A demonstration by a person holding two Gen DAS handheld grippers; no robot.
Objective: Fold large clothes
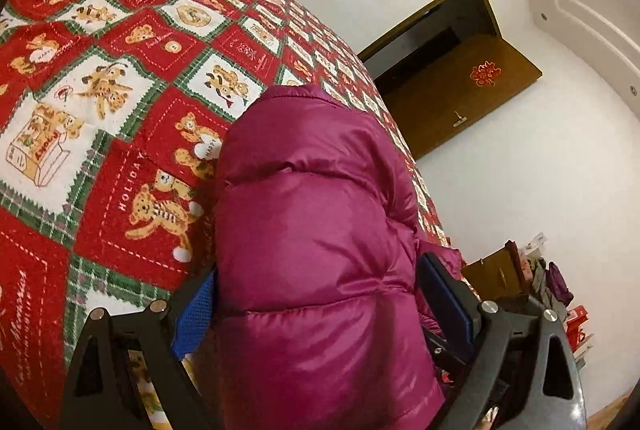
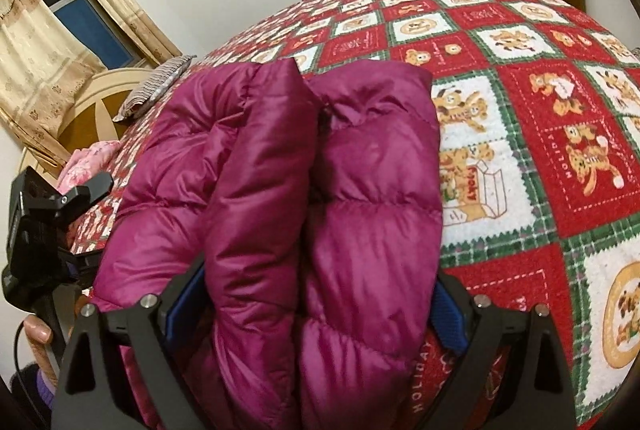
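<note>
1. Bedroom setup: a bed with a red, white and green teddy-bear holiday blanket, white walls, a brown door off ahead-right of the left gripper, and a curtained window up and to the left of the right gripper.

2. The thing being folded is one magenta puffer jacket, lying on the blanket right in front of both grippers and bunched into thick padded rolls.

3. Left gripper: jaws spread fairly wide with a fat chunk of the jacket filling the gap. The blue pads sit against the fabric on both sides, so I'd call it holding the jacket.

4. Right gripper: same deal, wide jaws clamped around two puffy rolls side by side.

5. My guess is this is mid-fold, with both ends gripped. To do it well, I'd keep both grips level and move them together, since slick puffy fabric likes to slide out. Lay it down flat, press the air out, and only then let go.

6. Counts: one jacket, two grippers, one blanket, one striped pillow and one pink bundle far left of the right gripper, near the headboard.
</note>
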